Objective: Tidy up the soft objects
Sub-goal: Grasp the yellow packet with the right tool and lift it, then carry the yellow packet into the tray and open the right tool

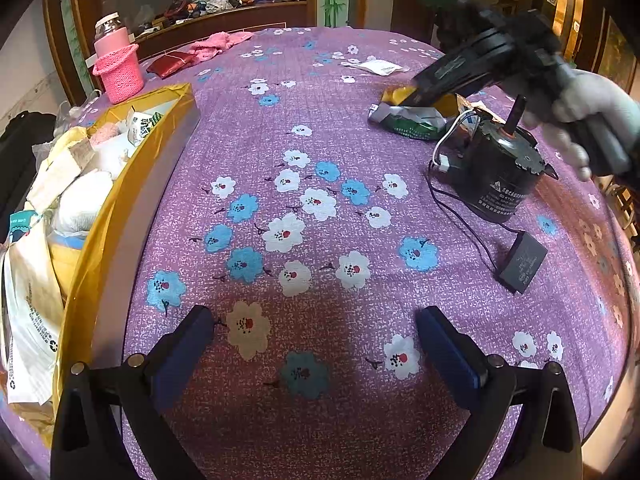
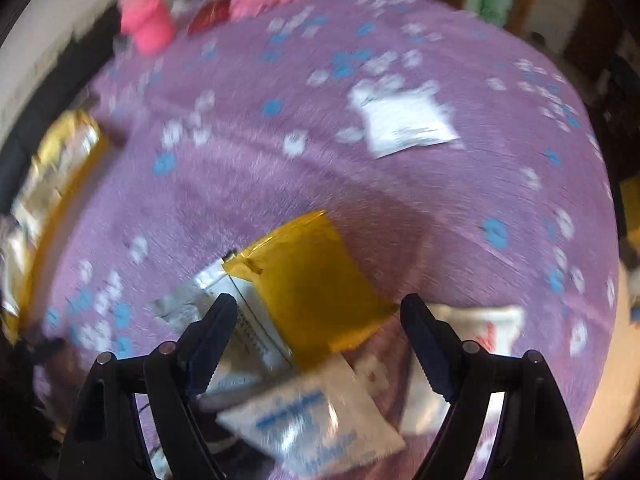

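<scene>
My left gripper is open and empty, low over the purple flowered cloth. A yellow box at the left holds white pouches and soft packets. My right gripper is open above a yellow pouch that lies on a silver packet and beside a white-and-blue sachet. The view is blurred by motion. In the left wrist view the right gripper hovers over the yellow pouch and a green-silver packet.
A black motor with wires and a black capacitor sit at the right. A pink knitted basket, red pouch and pink cloth lie far left. A white sachet lies further back.
</scene>
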`<state>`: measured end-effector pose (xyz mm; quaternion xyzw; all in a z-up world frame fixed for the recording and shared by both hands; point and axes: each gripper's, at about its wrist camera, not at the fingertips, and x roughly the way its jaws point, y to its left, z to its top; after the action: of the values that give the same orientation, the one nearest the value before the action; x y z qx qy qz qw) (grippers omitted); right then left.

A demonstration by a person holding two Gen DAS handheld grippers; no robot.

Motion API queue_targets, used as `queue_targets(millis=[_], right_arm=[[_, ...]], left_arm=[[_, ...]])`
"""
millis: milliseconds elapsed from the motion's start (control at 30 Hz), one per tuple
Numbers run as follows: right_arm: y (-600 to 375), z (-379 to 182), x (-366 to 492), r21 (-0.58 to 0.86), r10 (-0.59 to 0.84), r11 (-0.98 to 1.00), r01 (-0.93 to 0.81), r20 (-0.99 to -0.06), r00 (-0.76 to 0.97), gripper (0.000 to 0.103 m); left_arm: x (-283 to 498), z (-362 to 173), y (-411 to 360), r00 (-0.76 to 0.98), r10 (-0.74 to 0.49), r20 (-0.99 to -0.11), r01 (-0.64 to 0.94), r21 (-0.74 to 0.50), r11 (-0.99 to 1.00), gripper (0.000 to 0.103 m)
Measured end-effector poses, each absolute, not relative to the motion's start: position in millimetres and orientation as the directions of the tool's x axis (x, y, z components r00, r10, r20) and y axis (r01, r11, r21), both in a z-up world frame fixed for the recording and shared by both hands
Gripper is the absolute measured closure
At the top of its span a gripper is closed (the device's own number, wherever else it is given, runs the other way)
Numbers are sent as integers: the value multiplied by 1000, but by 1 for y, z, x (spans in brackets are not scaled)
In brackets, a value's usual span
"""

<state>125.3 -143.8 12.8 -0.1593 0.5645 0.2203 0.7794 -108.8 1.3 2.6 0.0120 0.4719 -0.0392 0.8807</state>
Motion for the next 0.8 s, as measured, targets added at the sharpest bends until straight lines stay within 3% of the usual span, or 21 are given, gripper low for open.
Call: queue_targets(millis=[67, 100, 333, 500, 800], right_arm=[[-140, 8, 130, 11, 170, 855, -518, -950, 261, 34], [-141, 11, 130, 20, 180, 860, -510, -947, 266, 48], [-155, 48, 116, 67, 240, 892, -446, -908, 344, 49], [-126, 93, 91, 126, 339, 864, -487, -862, 378, 48], [2, 105, 45, 308, 537, 718, -624, -816, 215, 48]], left_arm=[[-110, 3, 2, 553, -60, -831, 82, -17, 997, 0], [-110, 2, 1, 554, -60, -831, 82, -17, 997, 0], [-111, 5, 3, 547, -83, -833, 99, -34, 994, 1], [-126, 13, 13, 532, -166, -830, 118, -121, 986, 1], [-175, 55, 50, 655, -160, -738, 131, -97, 987, 1]])
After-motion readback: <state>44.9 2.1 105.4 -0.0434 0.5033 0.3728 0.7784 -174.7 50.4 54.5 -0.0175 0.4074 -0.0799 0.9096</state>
